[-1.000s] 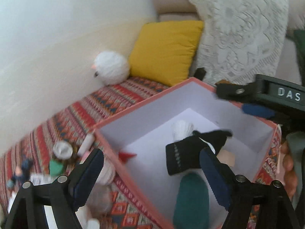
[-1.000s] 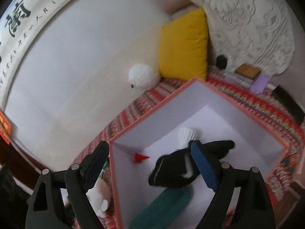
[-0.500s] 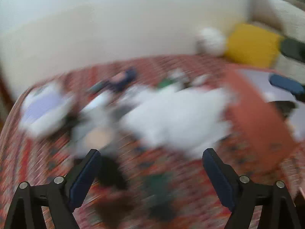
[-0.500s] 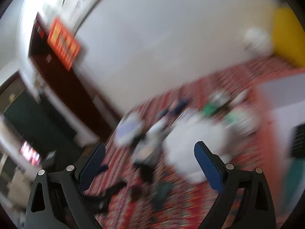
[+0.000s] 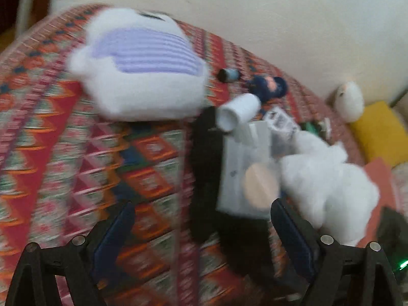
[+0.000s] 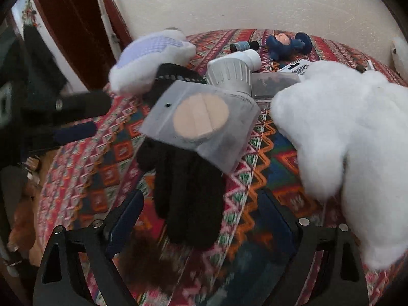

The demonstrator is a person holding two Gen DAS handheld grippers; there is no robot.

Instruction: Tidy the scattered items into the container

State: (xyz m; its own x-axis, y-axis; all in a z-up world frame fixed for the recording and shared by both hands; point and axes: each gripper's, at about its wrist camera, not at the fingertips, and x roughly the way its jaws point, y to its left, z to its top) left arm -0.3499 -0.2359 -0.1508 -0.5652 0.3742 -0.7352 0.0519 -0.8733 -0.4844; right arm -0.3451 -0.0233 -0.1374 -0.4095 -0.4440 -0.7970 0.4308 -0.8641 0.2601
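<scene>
Both grippers empty, jaws spread wide, over the patterned cloth (image 6: 265,153).

Left to right in the right wrist view:
- Left gripper (image 6: 76,117) at the left edge, near the purple-and-white plush (image 6: 150,58).
- Black glove (image 6: 188,193) flat on the cloth, just ahead of the right gripper (image 6: 201,219). A clear packet with a tan disc (image 6: 201,119) lies on its cuff end.
- White fluffy toy (image 6: 344,142) on the right.

Container: only an orange-red edge (image 5: 382,178), probably the box, shows in the left wrist view beyond the fluffy toy; that view is blurred.

Risks:
- Grabbing the glove may drag the packet off or flip it.
- Thin packet could slip from the pads.
- Soft fluffy toy may snag a finger.
</scene>
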